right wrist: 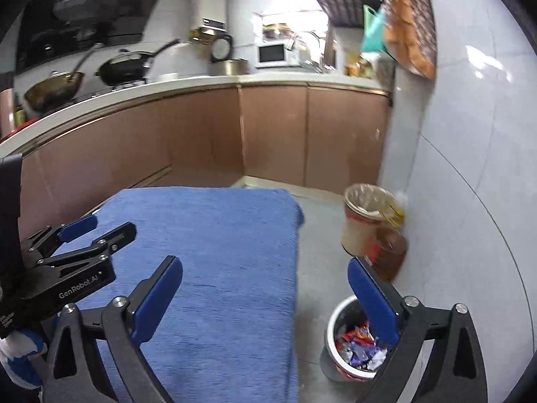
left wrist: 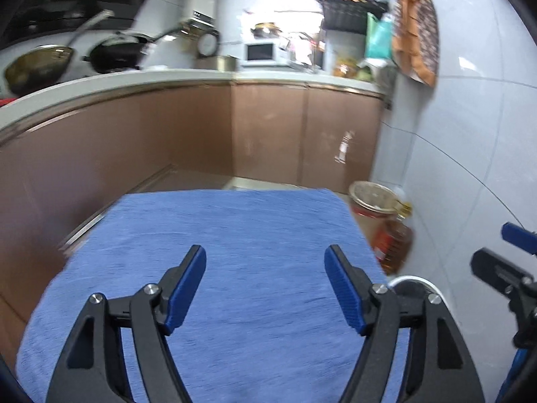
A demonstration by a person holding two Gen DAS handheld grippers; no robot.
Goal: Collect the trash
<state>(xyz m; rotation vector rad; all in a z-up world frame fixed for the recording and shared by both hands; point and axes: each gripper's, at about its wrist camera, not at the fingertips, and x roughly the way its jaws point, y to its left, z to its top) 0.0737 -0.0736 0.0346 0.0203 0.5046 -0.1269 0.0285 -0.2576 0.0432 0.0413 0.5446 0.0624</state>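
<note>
The white-topped kitchen surface [right wrist: 208,82] with brown cabinet fronts runs along the far wall and turns at the corner; on it stand a black wok [right wrist: 126,67], a brass-coloured pan [right wrist: 53,89], a steel pot [right wrist: 230,66] and a white microwave [right wrist: 273,54]; all are blurred, and what the pans hold cannot be told. Nearer, the blue cloth-covered surface [left wrist: 235,252] fills the lower middle of both views; its cloth lies bare.

On the grey floor to the right of that surface, against the white tiled wall, stands a tall tan bin [right wrist: 365,218] lined with a clear bag; something pale shows inside its rim, too blurred to name; touching its right side is an amber plastic oil bottle [right wrist: 391,250] with a yellow cap. Closer to the camera sits a small round white-rimmed waste bin [right wrist: 349,346]; in it lies the trash, a heap of crumpled wrappers [right wrist: 359,346] in red, blue and silver, reaching well up the inside.

The right tool [right wrist: 265,302] hangs with its blue-padded jaws spread wide and nothing between them, one finger over the cloth, the other above the small bin. The left tool [left wrist: 265,285] hangs over the cloth, jaws wide apart and likewise empty.
</note>
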